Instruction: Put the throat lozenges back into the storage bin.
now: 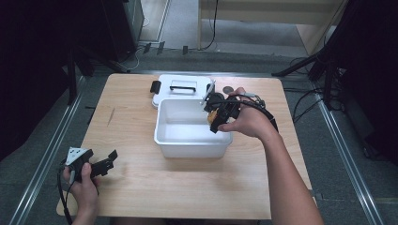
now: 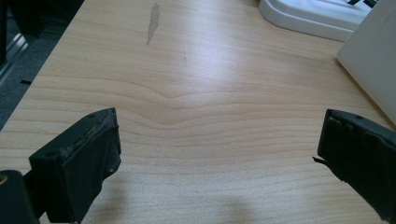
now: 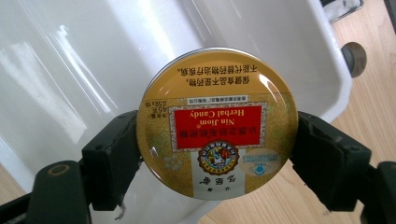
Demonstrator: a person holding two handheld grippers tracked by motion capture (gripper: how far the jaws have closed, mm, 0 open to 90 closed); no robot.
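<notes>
While clamped by rim in right tool (image 3: 217, 154) over tub (image 1: 162, 140), tin (image 3: 217, 122) seems light, rigid, slippery; left tool (image 2: 219, 154) spread, empty.

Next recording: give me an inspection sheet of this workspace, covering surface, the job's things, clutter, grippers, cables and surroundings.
Surface: light wooden table, with a grey scuff near the left edge.
Job's things: round yellow candy tin held over the open white bin; white lid with black handle lies behind the bin.
Clutter: small dark round thing by the lid.
Grippers: right gripper shut on the tin's sides; left gripper open, resting low at the table's near left corner.
Cables: black cable loops over the right hand.
Surroundings: grey floor, metal rails, dark stands, floor cables.
</notes>
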